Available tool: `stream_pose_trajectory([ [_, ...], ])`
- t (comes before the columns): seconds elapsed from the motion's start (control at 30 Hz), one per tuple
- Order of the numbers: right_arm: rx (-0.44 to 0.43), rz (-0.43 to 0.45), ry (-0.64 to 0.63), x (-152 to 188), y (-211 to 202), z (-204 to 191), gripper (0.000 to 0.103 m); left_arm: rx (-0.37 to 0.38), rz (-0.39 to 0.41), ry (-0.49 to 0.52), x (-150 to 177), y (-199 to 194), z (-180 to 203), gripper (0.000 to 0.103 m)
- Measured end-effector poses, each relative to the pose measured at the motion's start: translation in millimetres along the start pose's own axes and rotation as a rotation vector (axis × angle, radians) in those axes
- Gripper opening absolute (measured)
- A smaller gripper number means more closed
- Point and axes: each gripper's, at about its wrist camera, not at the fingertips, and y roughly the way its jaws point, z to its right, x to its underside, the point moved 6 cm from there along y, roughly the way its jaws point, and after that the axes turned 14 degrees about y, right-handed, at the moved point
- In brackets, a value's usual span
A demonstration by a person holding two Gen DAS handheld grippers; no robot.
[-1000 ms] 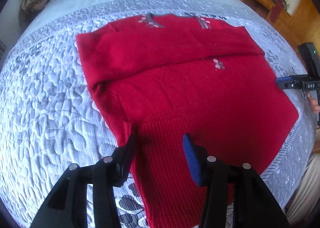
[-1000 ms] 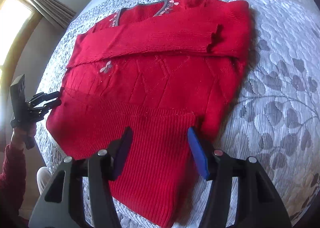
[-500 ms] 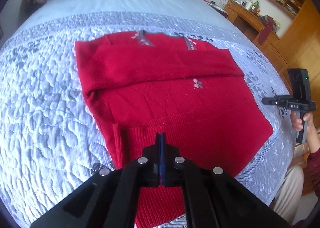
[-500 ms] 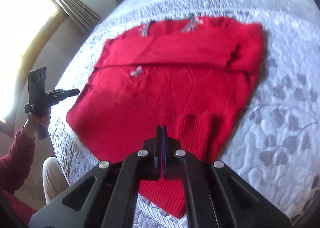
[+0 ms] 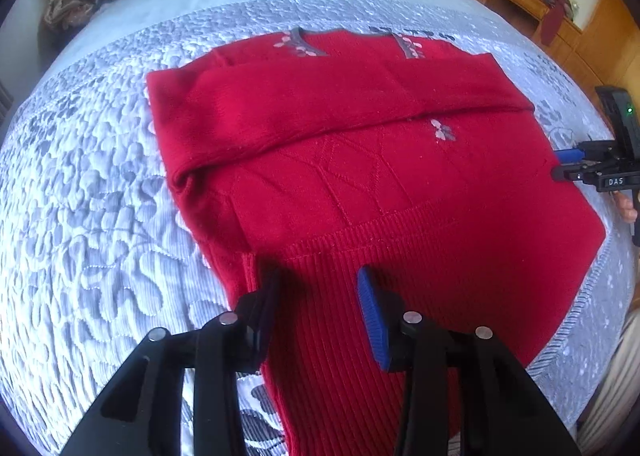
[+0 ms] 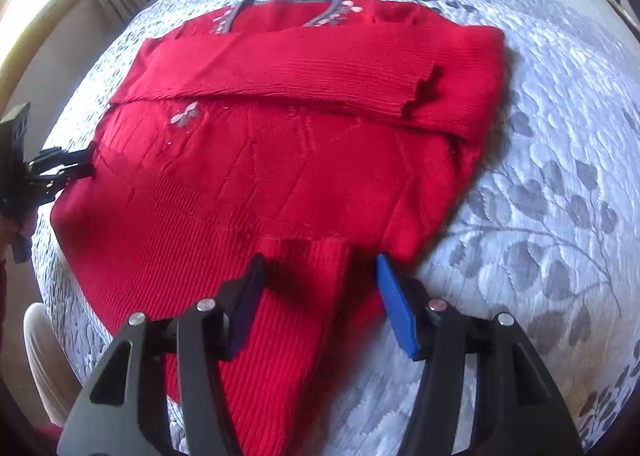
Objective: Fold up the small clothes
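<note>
so the red sweater [image 5: 360,176] is flat on the bed [image 5: 100,216] with both sleeves already folded across, and the left gripper [image 5: 318,288] and right gripper [image 6: 320,276] just opened over the hem, nothing pinched, so the bottom-up fold is left

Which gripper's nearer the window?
Left. Left gripper sits at the sweater's edge toward the window; right gripper hangs over the hem, farther off. Both jaws just opened, nothing clamped.

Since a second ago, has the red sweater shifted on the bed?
No. The red sweater lies folded alike, its hem at the same edge of the quilt.
</note>
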Motion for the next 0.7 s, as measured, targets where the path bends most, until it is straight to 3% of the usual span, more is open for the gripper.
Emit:
stream_pose_trajectory([
  [0.03, -0.005, 0.004, -0.026, 2, -1, -5, 0.026, 0.000, 0.010, -0.001, -1, 0, 0, 0.022],
  [0.07, -0.015, 0.004, -0.044, 5, -2, -8, 0.020, 0.008, 0.016, -0.008, -1, -1, 1, 0.007],
  [0.1, -0.013, 0.014, -0.062, 7, -5, -11, 0.012, 0.018, 0.020, -0.020, -1, -2, 0, 0.006],
  [0.2, -0.028, 0.053, -0.058, 8, -17, -10, 0.004, 0.013, 0.044, -0.036, 1, -7, -1, 0.003],
  [0.37, -0.116, 0.134, -0.010, 8, -54, -7, 0.004, 0.003, 0.133, -0.073, 9, -34, 1, 0.003],
  [0.7, -0.188, 0.207, -0.034, 35, -101, -25, 0.004, -0.006, 0.235, -0.084, 21, -72, 13, 0.003],
])
